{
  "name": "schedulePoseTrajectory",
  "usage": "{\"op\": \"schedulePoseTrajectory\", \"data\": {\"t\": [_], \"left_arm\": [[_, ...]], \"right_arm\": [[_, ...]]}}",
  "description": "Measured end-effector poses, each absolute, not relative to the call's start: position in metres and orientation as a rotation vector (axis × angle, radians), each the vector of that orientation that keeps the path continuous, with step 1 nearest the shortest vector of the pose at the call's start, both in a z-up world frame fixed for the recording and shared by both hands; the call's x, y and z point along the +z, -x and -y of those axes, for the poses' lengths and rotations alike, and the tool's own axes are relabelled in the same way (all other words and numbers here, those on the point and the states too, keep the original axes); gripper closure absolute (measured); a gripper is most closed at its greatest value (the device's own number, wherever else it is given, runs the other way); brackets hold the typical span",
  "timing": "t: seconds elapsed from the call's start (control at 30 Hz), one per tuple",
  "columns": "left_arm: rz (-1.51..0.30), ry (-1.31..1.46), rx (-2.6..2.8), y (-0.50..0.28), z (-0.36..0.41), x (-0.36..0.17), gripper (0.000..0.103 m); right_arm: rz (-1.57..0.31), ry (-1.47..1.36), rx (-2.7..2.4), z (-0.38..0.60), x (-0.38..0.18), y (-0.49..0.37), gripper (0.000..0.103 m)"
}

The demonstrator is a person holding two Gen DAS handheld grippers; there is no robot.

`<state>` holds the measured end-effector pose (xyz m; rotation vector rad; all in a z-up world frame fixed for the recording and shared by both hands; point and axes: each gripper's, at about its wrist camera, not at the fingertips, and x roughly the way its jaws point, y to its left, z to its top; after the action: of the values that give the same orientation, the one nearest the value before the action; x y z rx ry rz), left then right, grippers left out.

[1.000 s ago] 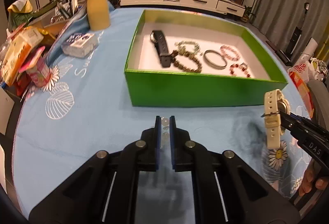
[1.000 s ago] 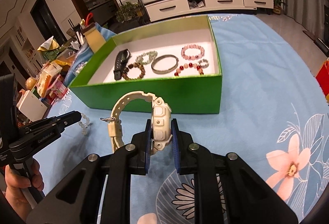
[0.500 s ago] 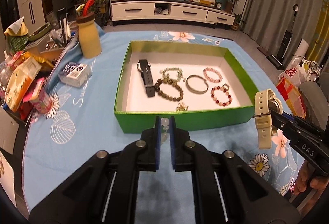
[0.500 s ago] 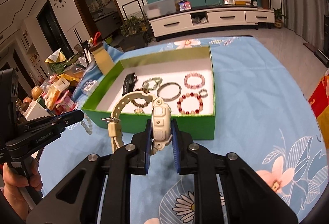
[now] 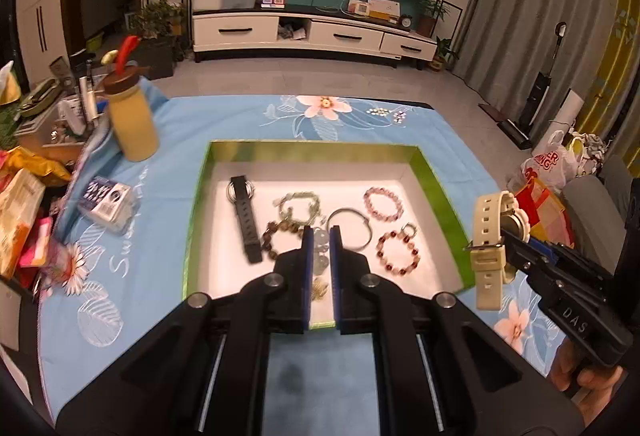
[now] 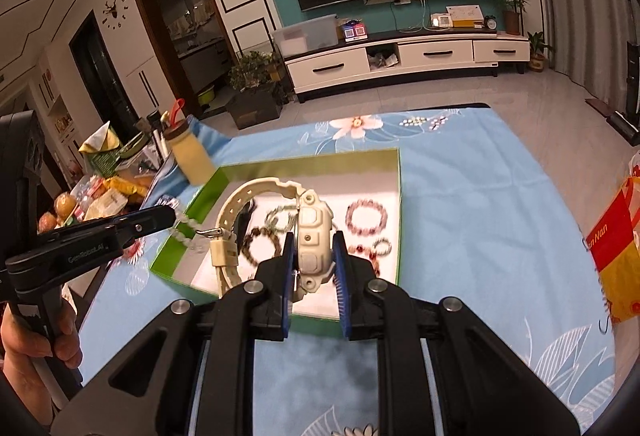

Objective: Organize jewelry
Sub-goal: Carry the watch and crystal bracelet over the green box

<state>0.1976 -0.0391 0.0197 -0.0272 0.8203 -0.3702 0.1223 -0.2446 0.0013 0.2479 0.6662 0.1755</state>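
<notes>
A green box (image 5: 438,192) with a white floor holds a black strap (image 5: 247,222), several bead bracelets and a metal bangle (image 5: 349,233). My left gripper (image 5: 320,242) is shut on a clear bead bracelet (image 5: 320,250) and hangs above the box's near wall. From the right wrist view the bracelet (image 6: 185,230) dangles from the left gripper (image 6: 170,218) over the box's left wall (image 6: 170,254). My right gripper (image 6: 314,250) is shut on a cream watch (image 6: 314,236) above the box's near edge. The watch (image 5: 488,248) shows right of the box.
A yellow bottle (image 5: 132,122) stands at the back left of the blue flowered tablecloth (image 5: 132,276). Boxes and packets (image 5: 24,212) crowd the left edge. A small clear box (image 5: 106,198) lies left of the green box. A red bag (image 6: 616,256) sits at the right.
Both grippers have risen and moved forward toward the green box, carrying the clear bracelet and the cream watch. The box now lies beneath the fingertips.
</notes>
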Motion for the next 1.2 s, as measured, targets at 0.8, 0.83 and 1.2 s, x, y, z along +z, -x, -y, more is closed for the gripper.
{"op": "schedulePoseTrajectory", "data": {"t": [0.8, 0.83, 1.2], "left_arm": [[-1.086, -0.033, -0.375, -0.273, 0.094, -0.061, 0.096], [-1.095, -0.035, -0.373, -0.274, 0.094, -0.064, 0.096], [-1.132, -0.063, -0.365, -0.277, 0.098, -0.076, 0.096]], "right_arm": [[-0.894, -0.206, 0.092, 0.251, -0.05, -0.215, 0.085], [-0.906, -0.205, 0.09, 0.252, -0.052, -0.217, 0.085], [-0.971, -0.167, 0.089, 0.247, -0.06, -0.225, 0.085]]}}
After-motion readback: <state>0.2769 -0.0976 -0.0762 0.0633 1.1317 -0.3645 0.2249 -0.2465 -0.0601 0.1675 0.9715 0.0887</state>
